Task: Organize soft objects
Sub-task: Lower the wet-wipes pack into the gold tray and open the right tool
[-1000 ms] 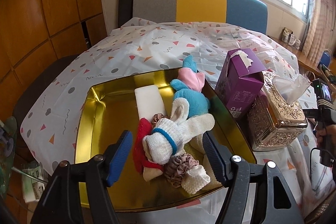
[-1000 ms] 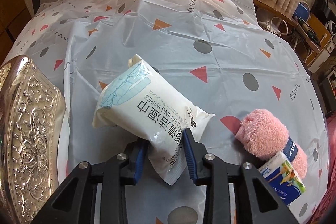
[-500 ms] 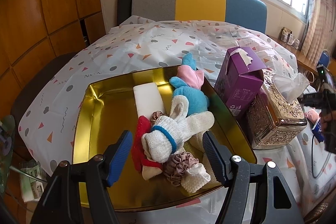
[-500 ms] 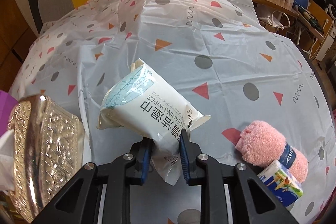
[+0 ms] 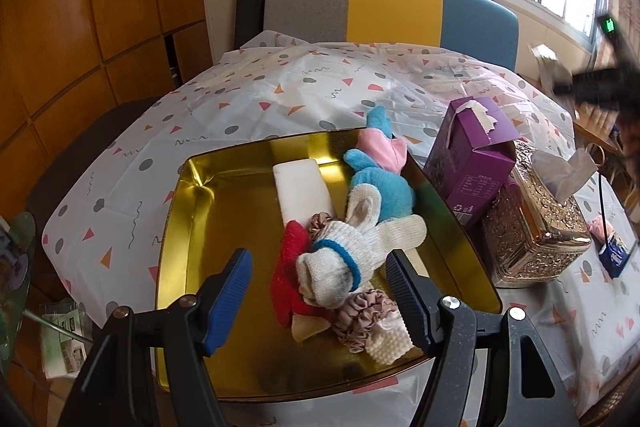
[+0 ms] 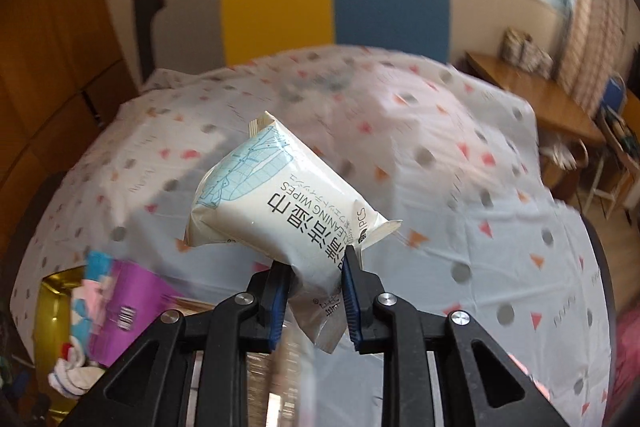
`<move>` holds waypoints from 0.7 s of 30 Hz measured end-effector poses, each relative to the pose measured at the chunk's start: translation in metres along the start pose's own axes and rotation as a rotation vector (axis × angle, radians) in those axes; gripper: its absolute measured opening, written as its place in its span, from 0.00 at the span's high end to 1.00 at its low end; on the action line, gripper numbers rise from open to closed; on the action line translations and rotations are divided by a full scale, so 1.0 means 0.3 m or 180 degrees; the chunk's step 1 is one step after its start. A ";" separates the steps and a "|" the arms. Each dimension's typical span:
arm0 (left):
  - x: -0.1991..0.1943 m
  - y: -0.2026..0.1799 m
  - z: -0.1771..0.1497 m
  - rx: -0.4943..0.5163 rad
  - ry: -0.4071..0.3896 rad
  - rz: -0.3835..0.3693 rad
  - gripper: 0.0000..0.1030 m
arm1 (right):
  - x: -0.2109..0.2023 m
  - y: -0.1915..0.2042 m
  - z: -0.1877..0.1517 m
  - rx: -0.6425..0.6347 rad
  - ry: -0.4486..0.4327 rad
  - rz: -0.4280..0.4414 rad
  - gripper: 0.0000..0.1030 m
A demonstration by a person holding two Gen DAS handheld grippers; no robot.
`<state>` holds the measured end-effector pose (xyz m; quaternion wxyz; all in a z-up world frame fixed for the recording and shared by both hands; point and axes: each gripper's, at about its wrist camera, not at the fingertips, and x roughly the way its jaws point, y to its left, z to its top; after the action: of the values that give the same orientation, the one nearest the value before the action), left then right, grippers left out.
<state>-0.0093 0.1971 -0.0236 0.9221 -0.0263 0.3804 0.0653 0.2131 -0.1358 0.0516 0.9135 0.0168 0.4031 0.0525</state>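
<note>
Moved: the right gripper point(image 6: 314, 301) has lifted the wipes pack point(image 6: 280, 211) clear of the table point(image 6: 460, 187); a second ago the pack lay on the cloth beside the pink towel roll point(image 5: 600, 227), and now it hangs in the air with the room blurred behind it.
Right fingers: clamped on the lower end of the wipes pack, pads denting the wrapper.
Left fingers: the left gripper point(image 5: 320, 301) hangs over the near edge of the gold tray point(image 5: 192, 227), jaws apart, nothing between the pads.
Gold tray: sits at the table's near edge; it holds a white block point(image 5: 302, 191), a blue plush toy point(image 5: 380, 183) against the far right rim, white knit gloves point(image 5: 352, 251), a red cloth point(image 5: 290, 267) and a mauve scrunchie point(image 5: 364, 311).
Beside the tray: a purple box point(image 5: 472, 163) and an ornate tissue box point(image 5: 532, 223) along its right side, touching each other.
Wipes pack look: soft white pouch, pale blue drawing at the far end, black lettering, crimped seams, tilted with its far end up-left.
</note>
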 end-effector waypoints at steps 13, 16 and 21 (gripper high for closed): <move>-0.008 0.098 -0.026 -0.0207 0.0000 0.0130 0.32 | -0.081 0.658 -0.094 -0.1185 -0.0002 0.0998 0.77; -0.011 0.135 -0.037 -0.0281 0.0011 0.0186 0.32 | -0.016 0.777 -0.196 -0.1456 0.0233 0.1103 0.77; -0.008 0.187 -0.049 -0.0392 0.0024 0.0264 0.32 | 0.125 0.912 -0.324 -0.1630 0.0643 0.1158 0.77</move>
<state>-0.0292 0.2510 -0.0323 0.9138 -0.0675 0.3799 0.1266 0.1439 0.1393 -0.0216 0.8191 -0.1470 0.4558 0.3158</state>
